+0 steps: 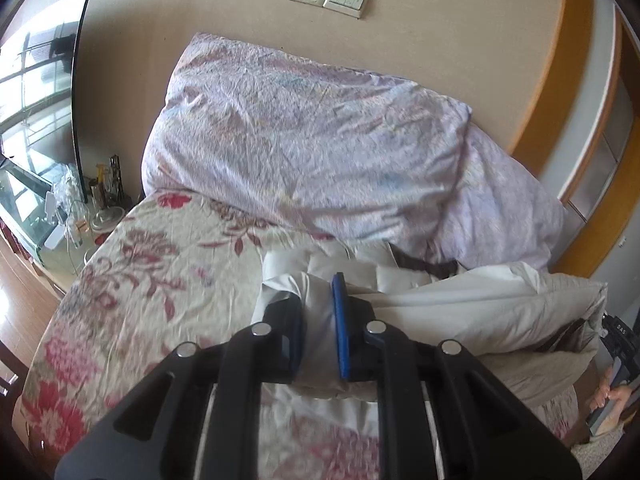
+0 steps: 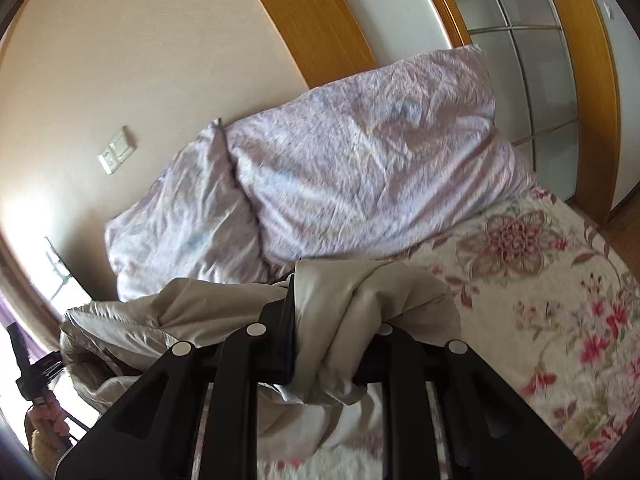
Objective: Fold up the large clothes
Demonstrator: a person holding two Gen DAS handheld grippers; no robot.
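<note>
A pale grey-beige padded garment [image 1: 460, 304] hangs stretched between my two grippers above the bed. My left gripper [image 1: 320, 300] is shut on a bunched end of it, between the blue-padded fingers [image 1: 341, 320]. In the right wrist view the garment [image 2: 360, 300] drapes over my right gripper [image 2: 332, 312], which is shut on a fold of it; the right finger is hidden under the cloth. The right gripper also shows at the far right edge of the left wrist view [image 1: 618, 344].
The bed has a floral sheet [image 1: 140, 280] [image 2: 540, 280]. A lilac quilt [image 1: 320, 148] [image 2: 360, 168] is piled against the wall. A glass side table with bottles [image 1: 80, 208] stands at left, under a dark screen [image 1: 44, 72]. A wooden-framed wardrobe [image 2: 520, 60] is at right.
</note>
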